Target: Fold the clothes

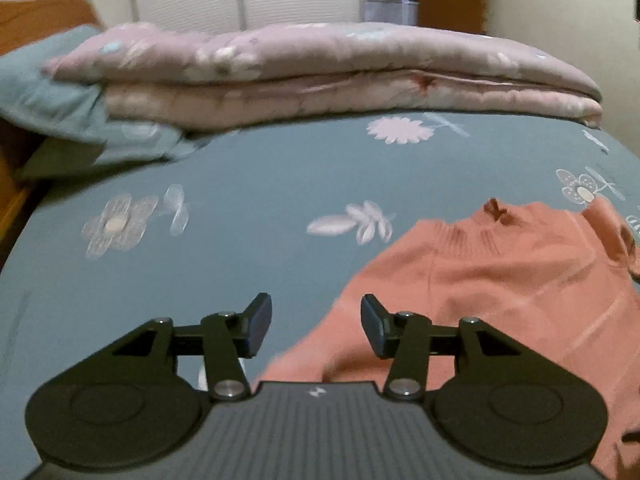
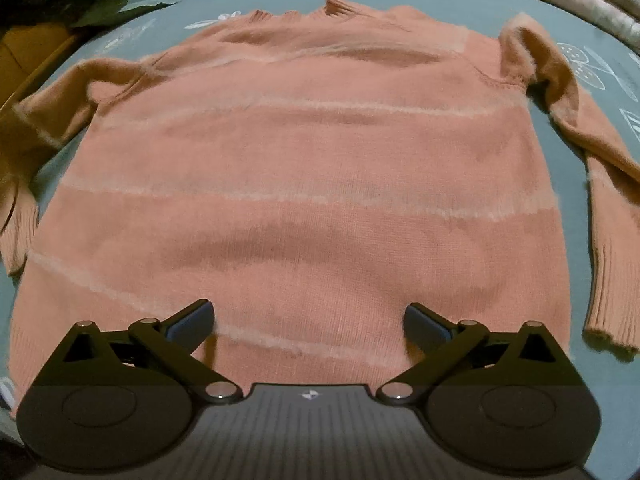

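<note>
Fuzzy salmon-orange knitted sweater (image 2: 312, 168): soft matt wool-like cloth, ribbed at cuffs and collar, paler fluffy stripes across. Smooth matt grey-blue flowered cotton bed sheet (image 1: 248, 176). Faintly sheeny folded pink quilt (image 1: 320, 76). Matt black plastic claw (image 1: 316, 326) with ridged housing and shiny metal rivets. Glossy orange-brown wooden headboard (image 1: 36, 12).

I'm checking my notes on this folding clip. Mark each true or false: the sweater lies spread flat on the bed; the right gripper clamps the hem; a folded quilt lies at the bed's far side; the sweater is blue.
1. The sweater lies spread flat on the bed: true.
2. The right gripper clamps the hem: false, its jaws stand open and hold nothing.
3. A folded quilt lies at the bed's far side: true.
4. The sweater is blue: false, it is orange-pink; the sheet is blue.
</note>
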